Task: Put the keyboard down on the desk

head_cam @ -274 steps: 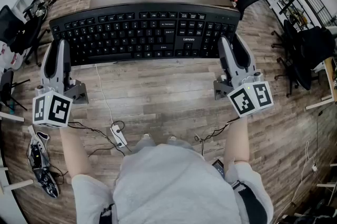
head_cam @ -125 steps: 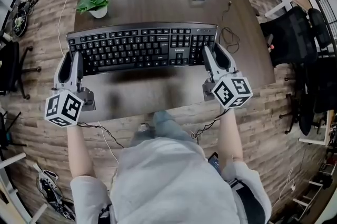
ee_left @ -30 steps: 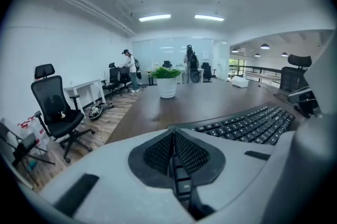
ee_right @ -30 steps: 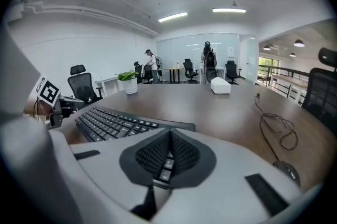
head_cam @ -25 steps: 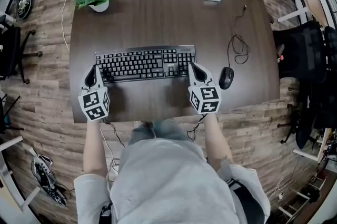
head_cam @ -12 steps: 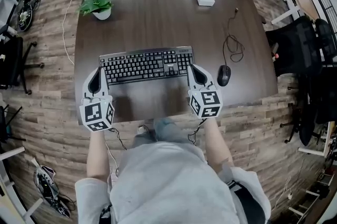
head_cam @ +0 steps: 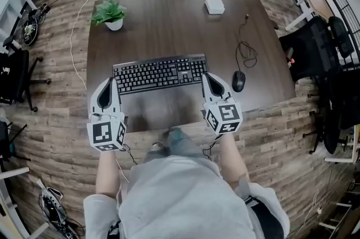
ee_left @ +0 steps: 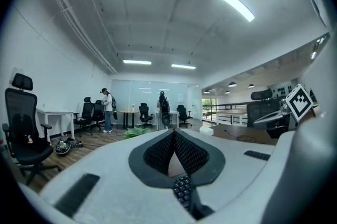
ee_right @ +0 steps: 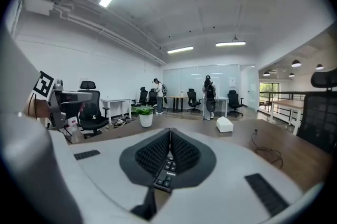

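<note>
Head view shows the keyboard (head_cam: 160, 73) lying flat on the desk (head_cam: 169, 24), towards its near edge, with its long side running left to right. The left gripper (head_cam: 109, 85) and the right gripper (head_cam: 208, 79) are both closed with nothing in them. Each one is by one end of the keyboard, on its near side, and neither looks closer.

Right gripper (ee_right: 169, 136), jaws together, keyboard (ee_right: 165, 174) beneath

Black keyboard (head_cam: 160, 72) flat on desk (head_cam: 169, 24)
</note>
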{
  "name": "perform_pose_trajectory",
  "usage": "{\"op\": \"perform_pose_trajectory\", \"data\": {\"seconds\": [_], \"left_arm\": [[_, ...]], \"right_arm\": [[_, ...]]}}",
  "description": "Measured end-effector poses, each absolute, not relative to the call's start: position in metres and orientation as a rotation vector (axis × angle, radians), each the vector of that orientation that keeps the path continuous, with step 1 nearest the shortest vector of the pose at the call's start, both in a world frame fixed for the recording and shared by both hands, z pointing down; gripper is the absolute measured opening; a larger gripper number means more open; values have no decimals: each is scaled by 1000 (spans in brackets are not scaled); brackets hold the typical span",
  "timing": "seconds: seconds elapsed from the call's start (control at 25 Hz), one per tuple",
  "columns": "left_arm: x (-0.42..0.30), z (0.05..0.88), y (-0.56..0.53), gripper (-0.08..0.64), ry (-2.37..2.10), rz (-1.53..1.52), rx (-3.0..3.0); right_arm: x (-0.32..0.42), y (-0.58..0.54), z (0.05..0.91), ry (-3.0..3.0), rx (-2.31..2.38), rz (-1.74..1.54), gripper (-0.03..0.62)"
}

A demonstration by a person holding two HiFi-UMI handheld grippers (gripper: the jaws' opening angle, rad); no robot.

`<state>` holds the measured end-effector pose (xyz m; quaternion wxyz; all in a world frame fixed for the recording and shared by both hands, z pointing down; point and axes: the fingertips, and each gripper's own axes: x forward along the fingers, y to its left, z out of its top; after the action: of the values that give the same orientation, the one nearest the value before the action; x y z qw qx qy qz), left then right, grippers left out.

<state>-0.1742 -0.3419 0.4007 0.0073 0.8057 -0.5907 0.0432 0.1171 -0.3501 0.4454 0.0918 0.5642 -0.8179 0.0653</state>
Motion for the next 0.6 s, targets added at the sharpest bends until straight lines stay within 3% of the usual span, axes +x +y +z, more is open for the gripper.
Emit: {"op": "perform_pose_trajectory", "data": {"seconds": [0.6], "left_arm": [[-189,331,-287,9,-1862,-146,2585]], "right_arm": [[104,-303,379,-2495,1748,18,12]]}}
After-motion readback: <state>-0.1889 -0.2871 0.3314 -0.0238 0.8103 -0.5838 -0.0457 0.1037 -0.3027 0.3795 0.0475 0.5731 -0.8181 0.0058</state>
